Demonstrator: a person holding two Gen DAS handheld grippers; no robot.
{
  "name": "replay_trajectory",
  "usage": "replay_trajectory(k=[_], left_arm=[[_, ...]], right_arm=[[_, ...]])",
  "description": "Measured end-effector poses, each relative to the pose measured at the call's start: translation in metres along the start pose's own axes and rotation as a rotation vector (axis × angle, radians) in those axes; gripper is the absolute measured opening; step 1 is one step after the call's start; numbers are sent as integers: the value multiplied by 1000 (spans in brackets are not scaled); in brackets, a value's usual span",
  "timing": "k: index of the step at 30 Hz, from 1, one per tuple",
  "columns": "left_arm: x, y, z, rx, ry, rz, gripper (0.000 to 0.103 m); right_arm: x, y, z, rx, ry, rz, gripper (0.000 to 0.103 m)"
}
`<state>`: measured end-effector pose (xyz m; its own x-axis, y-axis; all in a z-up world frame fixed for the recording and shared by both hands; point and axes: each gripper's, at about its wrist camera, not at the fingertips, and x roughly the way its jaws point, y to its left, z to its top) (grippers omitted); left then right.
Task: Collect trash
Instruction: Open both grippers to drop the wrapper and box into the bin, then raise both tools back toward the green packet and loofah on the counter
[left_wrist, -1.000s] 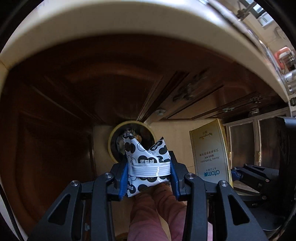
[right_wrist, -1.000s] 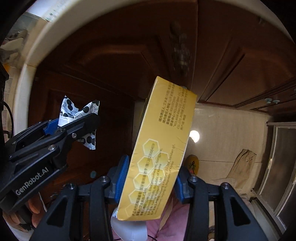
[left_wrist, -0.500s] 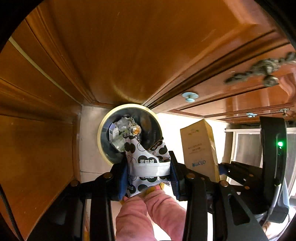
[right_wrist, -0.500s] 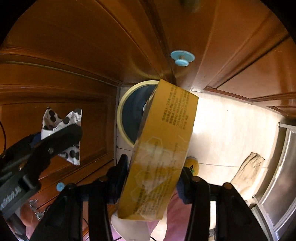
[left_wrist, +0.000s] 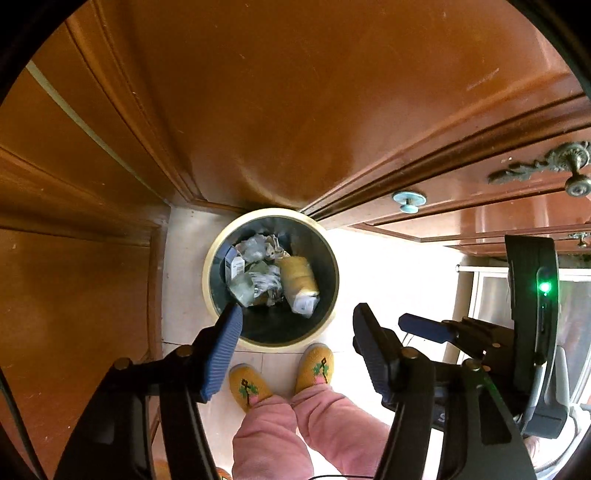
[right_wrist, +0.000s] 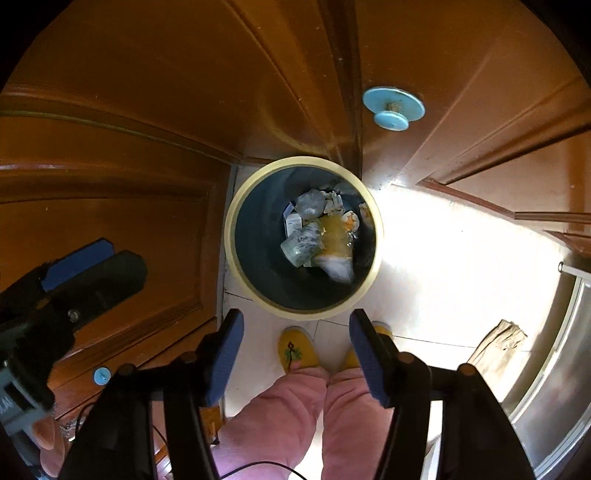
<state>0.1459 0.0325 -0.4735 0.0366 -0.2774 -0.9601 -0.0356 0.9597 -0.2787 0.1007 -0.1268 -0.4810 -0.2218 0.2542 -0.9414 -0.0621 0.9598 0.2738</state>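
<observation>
A round bin with a cream rim stands on the pale floor against the wooden cabinets, straight below both grippers. Inside lie a yellow box and crumpled wrappers; the box looks blurred in the right wrist view. My left gripper hangs over the bin's near edge, its jaws opening with nothing between them. My right gripper is just short of the rim, its jaws also opening and empty. Each gripper shows in the other's view, the right gripper and the left gripper.
Brown wooden cabinet doors surround the bin at the back and left, with a blue knob and a brass handle. A person's yellow slippers and pink trouser legs stand by the bin. A brown paper bag lies at right.
Both grippers sank toward the bin and opened. The spotted wrapper left the left jaws and the yellow box left the right jaws; the box now lies in the bin.
</observation>
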Motion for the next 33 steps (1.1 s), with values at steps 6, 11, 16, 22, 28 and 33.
replay_trajectory(k=[6, 11, 16, 22, 28, 33], left_arm=[[-14, 0, -5, 8, -3, 16, 61], [-42, -9, -16, 36, 0, 33, 61], [-85, -24, -29, 71, -8, 47, 61], [-140, -39, -40, 100, -50, 61, 66], [-192, -56, -49, 142, -97, 71, 66], [-228, -69, -57, 177, -129, 88, 66]], right_arm=[[-11, -5, -4, 34, -22, -25, 60], [-39, 2, -15, 52, -39, -25, 60], [-73, 12, -30, 63, -47, -15, 60], [-125, 29, -56, 50, -74, -15, 60], [-168, 39, -77, 38, -99, -16, 60], [-190, 45, -89, 22, -114, -18, 60]])
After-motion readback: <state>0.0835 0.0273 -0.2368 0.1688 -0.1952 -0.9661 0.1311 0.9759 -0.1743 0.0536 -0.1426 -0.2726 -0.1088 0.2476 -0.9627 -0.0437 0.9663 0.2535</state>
